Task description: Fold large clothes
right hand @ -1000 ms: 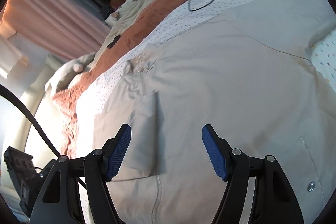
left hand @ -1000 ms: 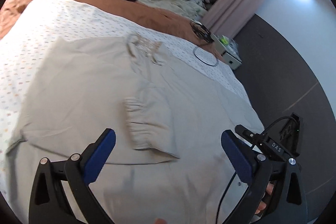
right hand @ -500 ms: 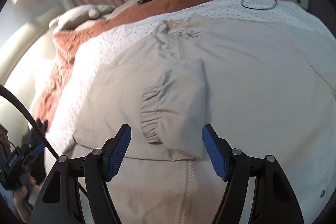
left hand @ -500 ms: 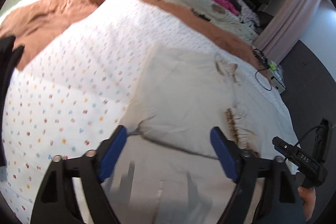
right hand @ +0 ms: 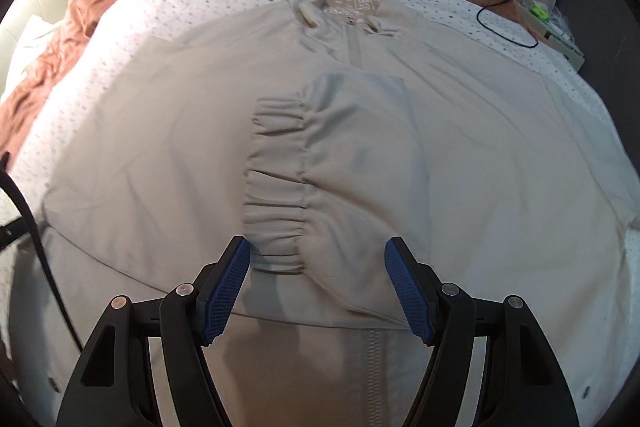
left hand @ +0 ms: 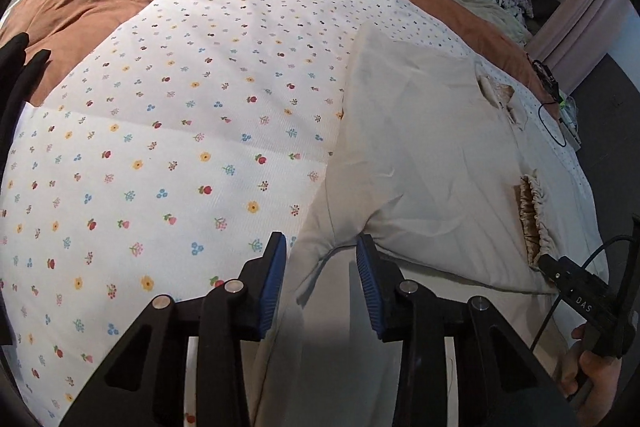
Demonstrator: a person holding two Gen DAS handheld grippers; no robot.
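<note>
**Left claw closing on the jacket's side edge, right claw waiting over the cuff**

Your left claw [left hand: 321, 259] was narrowing its jaws around the folded side edge of the beige jacket [left hand: 420, 147], fabric between the pads but not yet visibly pinched. Your right claw [right hand: 318, 277] stood spread, holding nothing, its tips straddling the gathered cuff [right hand: 276, 187] of the sleeve laid across the jacket's chest. The jacket lay flat on the flowered sheet [left hand: 180, 147], which spread out left of the left claw. Next, I judge, you needed a firm pinch before folding that side inward. A black cable [right hand: 508, 27] lay far beyond, clear of the work.
</note>
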